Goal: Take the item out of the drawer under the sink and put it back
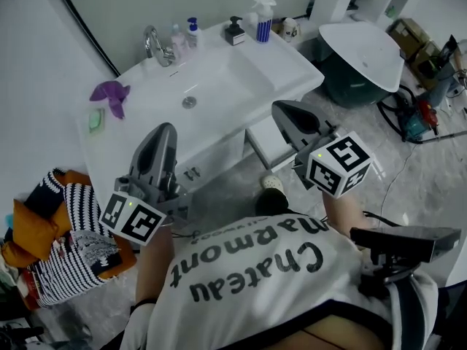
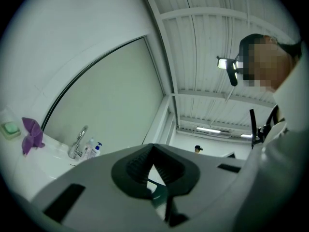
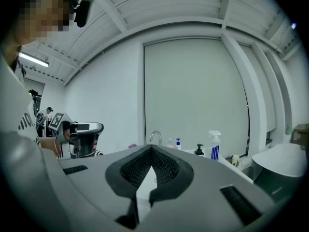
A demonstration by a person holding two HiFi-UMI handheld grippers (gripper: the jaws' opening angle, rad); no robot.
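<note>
A white sink (image 1: 211, 86) sits on a vanity whose drawer front (image 1: 219, 155) looks closed. No item from the drawer is in sight. My left gripper (image 1: 166, 128) is held in front of the vanity's left part, its jaws shut with nothing between them. My right gripper (image 1: 279, 106) hangs near the vanity's right corner, also shut and empty. The left gripper view shows the left gripper (image 2: 153, 146) tilted up at the wall and the faucet (image 2: 78, 141). The right gripper view shows the right gripper (image 3: 152, 148) level with the sink top.
On the sink top are a faucet (image 1: 153, 44), a purple cloth (image 1: 111, 93), a green soap (image 1: 95, 119), pump bottles (image 1: 191, 31) and a spray bottle (image 1: 263, 19). A white tub (image 1: 365, 49) stands to the right, tools (image 1: 419, 119) lie beyond it, and striped clothes (image 1: 66, 239) are piled at the left.
</note>
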